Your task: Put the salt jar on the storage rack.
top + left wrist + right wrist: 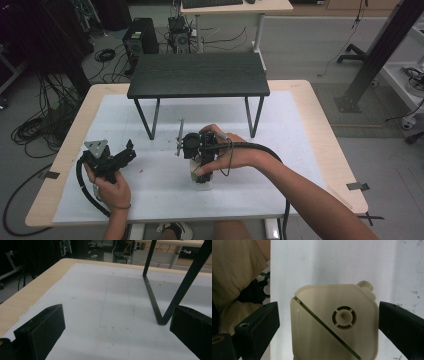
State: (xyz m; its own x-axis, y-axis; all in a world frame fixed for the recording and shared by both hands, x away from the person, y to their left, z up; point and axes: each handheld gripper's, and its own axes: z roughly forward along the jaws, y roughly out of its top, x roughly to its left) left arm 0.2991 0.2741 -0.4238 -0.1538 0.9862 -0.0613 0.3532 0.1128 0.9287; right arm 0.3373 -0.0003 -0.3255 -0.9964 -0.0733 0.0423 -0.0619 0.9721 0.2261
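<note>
I hover my right gripper [328, 322], jaws wide, over the cream container [334, 322] to straddle it, left gripper [112, 332] spread empty.

Cream container [202, 177] in high view: mostly hidden under right hand [220, 155] and right gripper [192, 146]; only lower body shows. In right gripper view, container [334, 322] cut off by bottom edge; contents cannot be told. Jaw-to-container contact: cannot tell. Left gripper [117, 332]: both jaws cut by bottom edge of its own view, right one also by side edge. Black stand [162, 290]: only one leg frame in left gripper view, top cut off. Person's forearms cut off at bottom edge of high view.
</note>
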